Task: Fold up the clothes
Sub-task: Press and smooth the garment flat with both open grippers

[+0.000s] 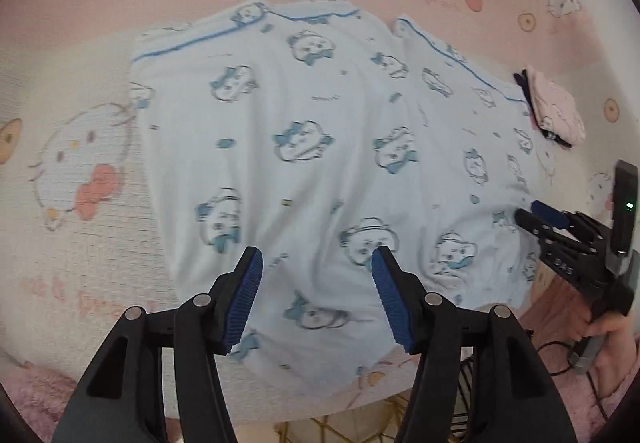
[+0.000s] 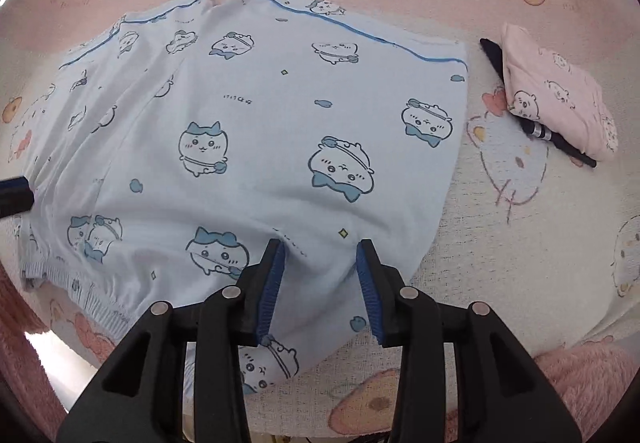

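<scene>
— Both tongs are spread apart over the cloth, clamped on nothing. Left tongs [image 1: 317, 257] hang above the near middle of the blue pyjama shorts [image 1: 304, 163], right tongs [image 2: 320, 251] over the near part of the right leg.

— How much room around it?

— Plenty on the left: only the pink cat-print sheet [image 1: 80, 171] beyond that edge. On the right, a folded pink garment [image 2: 560, 91] lies a little apart from the shorts' side edge, over something dark [image 2: 536, 129] that I cannot make out. Far side is bare sheet too. Along the near edge the sheet drops away, with fluffy pink stuff [image 2: 580, 371] below.

— And the shorts themselves?

— Spread flat, waistband towards the tongs, its ribbed gathers showing at the near left in the right wrist view. Both leg hems point away, each trimmed with a blue line, with a notch between them. Pale blue fabric, printed with little cartoon animals in blue caps and bows. A few soft creases run from the near edge outwards. In the left wrist view, the right tongs sit at the garment's right side, a hand [image 1: 608, 339] gripping the handle.
</scene>
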A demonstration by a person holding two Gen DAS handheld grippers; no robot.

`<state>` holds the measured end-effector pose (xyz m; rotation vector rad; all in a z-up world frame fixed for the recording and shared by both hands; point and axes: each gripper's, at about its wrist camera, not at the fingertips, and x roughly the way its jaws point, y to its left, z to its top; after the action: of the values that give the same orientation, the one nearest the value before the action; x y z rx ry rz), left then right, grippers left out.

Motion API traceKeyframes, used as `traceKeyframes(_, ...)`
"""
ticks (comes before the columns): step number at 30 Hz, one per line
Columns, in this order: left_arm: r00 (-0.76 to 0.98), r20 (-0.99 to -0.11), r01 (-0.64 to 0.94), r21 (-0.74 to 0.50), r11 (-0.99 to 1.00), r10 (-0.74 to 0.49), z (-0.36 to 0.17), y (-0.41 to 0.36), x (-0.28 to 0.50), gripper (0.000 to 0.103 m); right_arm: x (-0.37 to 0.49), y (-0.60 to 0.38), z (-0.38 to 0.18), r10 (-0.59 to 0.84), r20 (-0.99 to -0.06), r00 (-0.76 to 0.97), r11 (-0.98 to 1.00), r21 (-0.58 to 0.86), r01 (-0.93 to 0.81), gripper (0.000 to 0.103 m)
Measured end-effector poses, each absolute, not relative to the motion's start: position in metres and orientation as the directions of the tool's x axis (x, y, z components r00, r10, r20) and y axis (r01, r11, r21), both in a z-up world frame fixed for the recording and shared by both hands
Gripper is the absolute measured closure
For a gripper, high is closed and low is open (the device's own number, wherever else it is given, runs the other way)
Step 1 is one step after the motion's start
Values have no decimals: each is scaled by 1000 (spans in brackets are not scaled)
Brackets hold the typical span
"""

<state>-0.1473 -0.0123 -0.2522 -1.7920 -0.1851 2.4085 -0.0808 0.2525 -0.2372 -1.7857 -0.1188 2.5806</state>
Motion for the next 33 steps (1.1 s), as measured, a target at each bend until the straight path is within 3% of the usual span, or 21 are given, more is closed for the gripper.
traceKeyframes(5, -232, -972, -7, -23, -1000, 24, -267, -32, -137, 43, -67, 198, -220, -133, -903, -409, -972, 38, 232, 64)
traceKeyframes(8, -198, -978, 5, 70, -998, -70, -276, -44, -131, 42, -69, 186, -261, 37, -942, -333, -956, -130, 264, 64)
traceKeyframes(10, -176, -976, 14, 126, -992, -127, -281, -53, -128, 42, -71, 203, -255, 16, -945, -325, -979, -82, 189, 63)
traceKeyframes(14, -225, -973, 66, -68, -995, 52, -270, -67, -126, 42, -73, 224, -246, 18, -939, -344, -994, -54, 95, 63)
traceKeyframes(17, -239, -965, -2, -107, -994, 104, -275, -44, -132, 45, -81, 207, -248, -67, -933, -353, -992, 25, 121, 63)
traceKeyframes(20, -193, -981, -39, 6, -999, 1, -289, -35, -133, 44, -88, 189, -264, -7, -940, -340, -980, -62, 191, 61)
traceKeyframes(23, -172, -979, 28, 102, -994, -106, -287, -62, -131, 44, -86, 211, -258, 74, -938, -338, -986, -120, 119, 57)
traceKeyframes(26, -219, -976, 128, -41, -991, 12, -270, -82, -126, 44, -86, 230, -251, 87, -934, -345, -992, -112, 53, 57)
traceKeyframes(28, -265, -962, 36, -71, -997, 59, -259, -59, -121, 44, -83, 223, -238, 59, -920, -387, -995, -87, 57, 57)
traceKeyframes(33, -275, -955, -187, -57, -981, 108, -263, 10, -118, 44, -58, 176, -228, -111, -901, -418, -958, -14, 285, 57)
